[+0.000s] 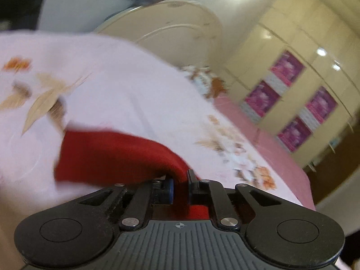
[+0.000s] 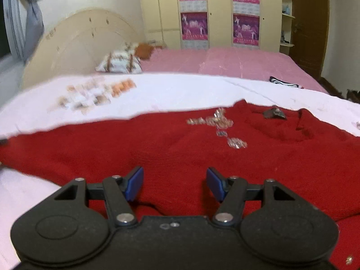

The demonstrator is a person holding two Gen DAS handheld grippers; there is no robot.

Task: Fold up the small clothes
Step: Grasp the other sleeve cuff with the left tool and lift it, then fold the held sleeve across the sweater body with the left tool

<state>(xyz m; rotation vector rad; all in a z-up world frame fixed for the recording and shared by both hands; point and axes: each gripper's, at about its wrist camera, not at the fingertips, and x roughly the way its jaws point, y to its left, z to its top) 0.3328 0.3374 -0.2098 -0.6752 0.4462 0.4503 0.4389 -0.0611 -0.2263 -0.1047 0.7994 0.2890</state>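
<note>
Both wrist views close over garment [image 2: 180, 157], perhaps.

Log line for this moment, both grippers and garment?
left gripper: shut on red garment | right gripper: open over garment | garment: on white sheet

A white bedsheet [image 2: 171, 92] with orange and tan floral prints is lying over a pink bedspread [image 2: 236, 64]. A patterned pillow [image 2: 119, 63] is resting near the curved cream headboard [image 2: 74, 45], with an orange-brown cushion [image 2: 145, 50] just beside it. Cream wardrobe doors [image 2: 219, 11] are standing behind the bed, carrying four magenta posters [image 2: 246, 30]. A grey curtain [image 2: 33, 15] is hanging beside a window at the left. A brown wooden door [image 2: 310, 22] is standing at the right.
</note>
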